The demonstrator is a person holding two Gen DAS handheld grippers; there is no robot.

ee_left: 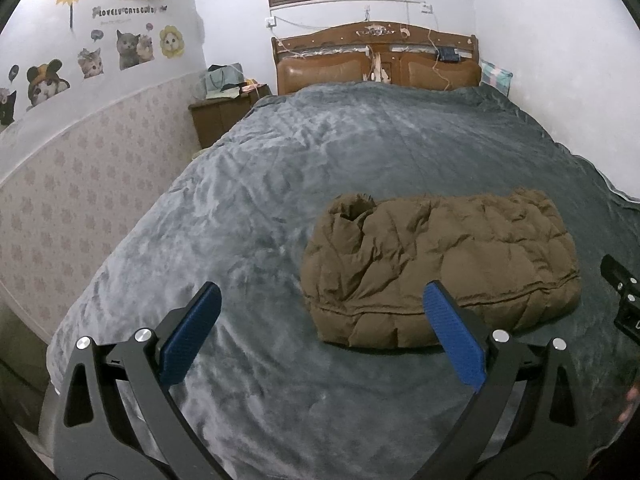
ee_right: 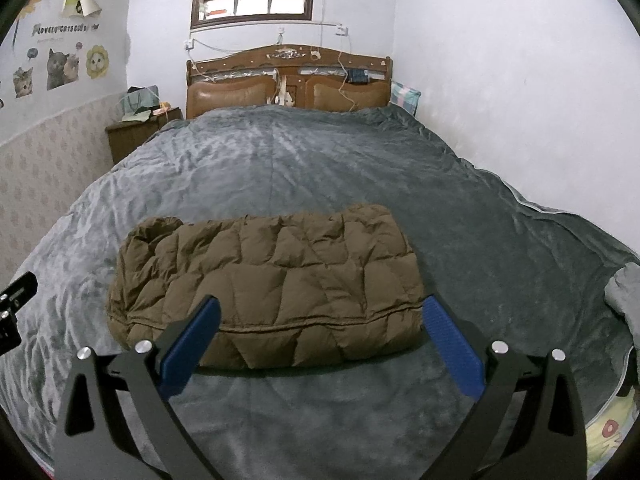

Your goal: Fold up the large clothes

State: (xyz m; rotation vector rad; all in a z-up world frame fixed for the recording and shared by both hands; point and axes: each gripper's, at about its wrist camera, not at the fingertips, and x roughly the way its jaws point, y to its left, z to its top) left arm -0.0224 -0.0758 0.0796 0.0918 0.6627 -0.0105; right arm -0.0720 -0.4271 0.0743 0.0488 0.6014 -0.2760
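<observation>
Left gripper (ee_left: 322, 304) with black arms and blue ribbed pads, released, jaws spread wide, nothing between them; hung above the grey plush blanket (ee_left: 240, 184) covering the bed. Brown quilted down jacket (ee_left: 440, 268), folded into a thick rectangular bundle, lay flat on the blanket ahead and to the right of this gripper, its near edge just behind the right pad. Right gripper (ee_right: 320, 316) of the same build, likewise released and empty, jaws wide, with the jacket (ee_right: 272, 280) straight ahead, spanning the gap between both pads, near hem just beyond the tips. Not clear whether the pads touched the fabric. Carved brown wooden headboard (ee_right: 288, 80) far ahead, past the jacket.
</observation>
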